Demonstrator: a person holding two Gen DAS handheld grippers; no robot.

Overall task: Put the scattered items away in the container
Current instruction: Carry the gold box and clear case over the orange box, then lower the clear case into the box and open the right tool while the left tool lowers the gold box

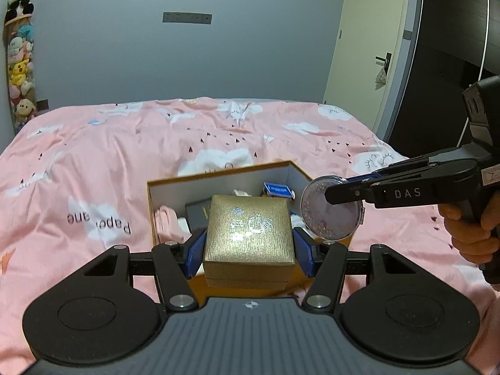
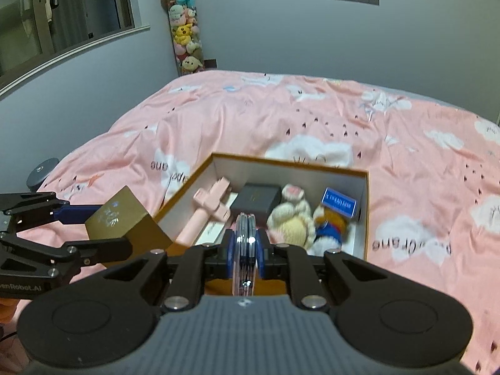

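An open cardboard container (image 1: 218, 173) (image 2: 366, 206) lies on the pink bed. My left gripper (image 1: 249, 250) is shut on a gold gift box (image 1: 250, 228), held over the container's near edge; the box also shows at the left of the right wrist view (image 2: 125, 222). My right gripper (image 2: 246, 247) is shut on a round compact mirror (image 2: 246, 237), held edge-on above the container's near side; the mirror also shows in the left wrist view (image 1: 331, 209), right of the gold box. Inside lie a pink handle-shaped item (image 2: 209, 212), a dark box (image 2: 257, 200), knitted dolls (image 2: 293, 218) and a blue card (image 2: 339, 203).
The pink cloud-print bedspread (image 1: 125, 156) surrounds the container. A tall tube of plush toys (image 2: 184, 31) stands against the far wall. A door (image 1: 368, 47) is at the right of the left wrist view. A window (image 2: 62, 15) is at the left of the right wrist view.
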